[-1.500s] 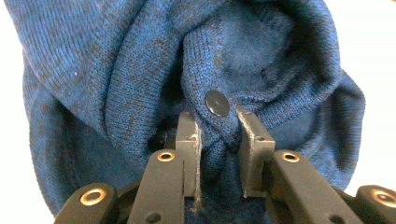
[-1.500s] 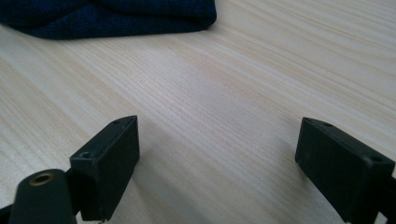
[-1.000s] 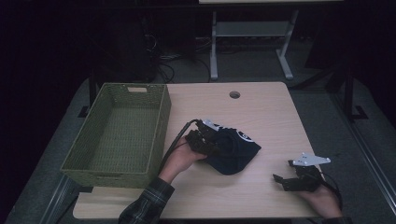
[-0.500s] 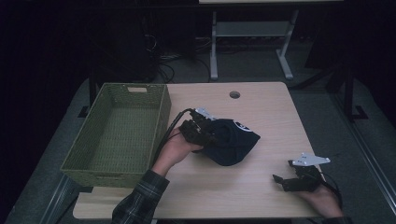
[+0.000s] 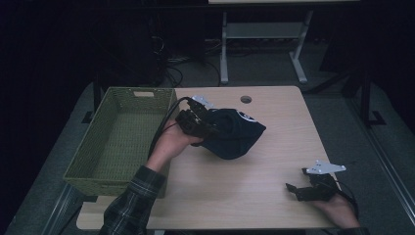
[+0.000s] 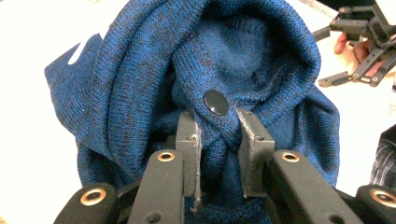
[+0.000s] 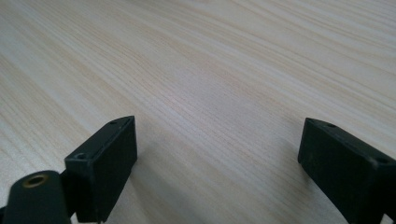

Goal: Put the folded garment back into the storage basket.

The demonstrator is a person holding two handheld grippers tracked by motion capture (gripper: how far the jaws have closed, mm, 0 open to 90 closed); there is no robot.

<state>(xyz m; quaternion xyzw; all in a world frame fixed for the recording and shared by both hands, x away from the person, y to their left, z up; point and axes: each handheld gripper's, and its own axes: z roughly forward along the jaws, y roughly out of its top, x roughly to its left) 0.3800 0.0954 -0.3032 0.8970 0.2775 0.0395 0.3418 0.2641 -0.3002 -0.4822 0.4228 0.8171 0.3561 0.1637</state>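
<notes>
- Above the light wooden table (image 5: 254, 186), the left gripper (image 6: 217, 135) clamps a fold of the dark blue knitted garment (image 6: 140, 70), beside the green woven basket (image 5: 117, 142)
- Near the table's right edge, the right gripper (image 7: 217, 163) rests with jaws apart, holding nothing

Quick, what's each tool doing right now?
Left tool: shut on the dark blue knitted garment, held off the table.
Right tool: open, nothing between its jaws, above the light wooden table.

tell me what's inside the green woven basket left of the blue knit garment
The green woven basket shows bare weave on its floor and walls. The forearm covers its near right corner, so that spot cannot be checked.
</notes>
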